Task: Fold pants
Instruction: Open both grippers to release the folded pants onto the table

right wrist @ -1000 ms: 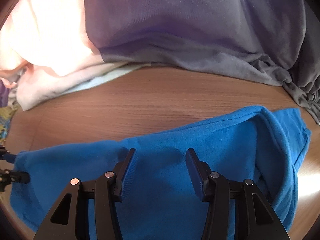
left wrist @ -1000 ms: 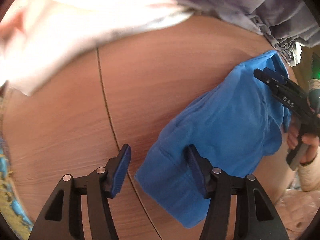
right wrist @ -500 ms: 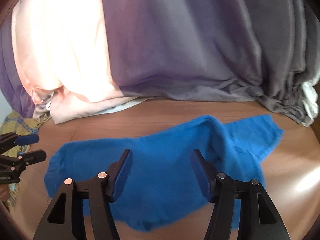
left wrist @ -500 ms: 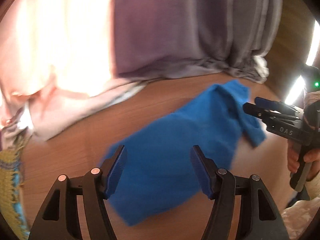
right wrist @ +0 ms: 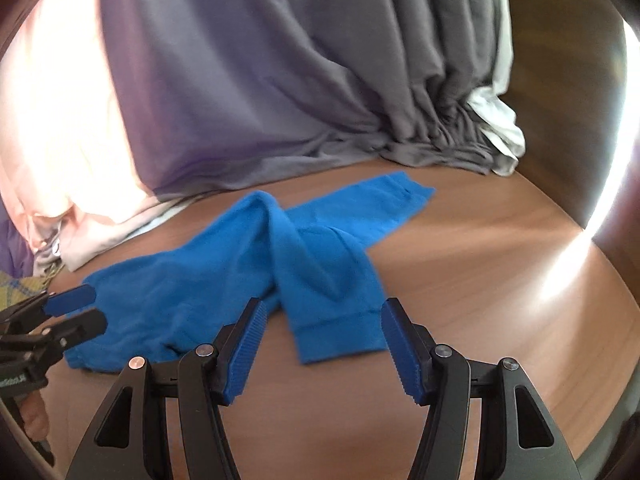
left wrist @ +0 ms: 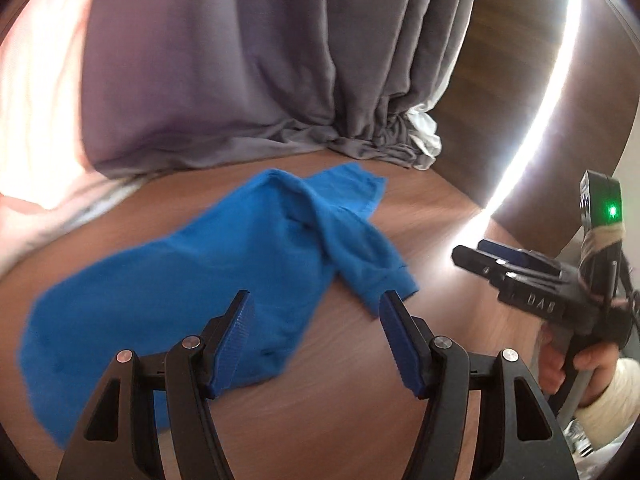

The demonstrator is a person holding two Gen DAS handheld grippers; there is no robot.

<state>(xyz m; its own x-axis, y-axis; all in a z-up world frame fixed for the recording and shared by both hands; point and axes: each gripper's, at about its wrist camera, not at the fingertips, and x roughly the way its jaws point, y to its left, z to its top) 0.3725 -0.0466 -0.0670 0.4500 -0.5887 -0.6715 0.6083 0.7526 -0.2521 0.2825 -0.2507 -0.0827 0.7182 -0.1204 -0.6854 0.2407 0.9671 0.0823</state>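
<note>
Left wrist view: left gripper (left wrist: 316, 312) and right gripper (right wrist: 322, 320) hover part-open, empty, over crumpled blue fabric pants (right wrist: 256, 264); grey curtain (right wrist: 280, 80) at 12 o'clock.

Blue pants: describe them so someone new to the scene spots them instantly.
On the brown wooden table, in front of the grey curtain pooled along its far edge, lie the blue pants. They are rumpled, one leg crossing the other, and the only bright blue cloth there.
</note>
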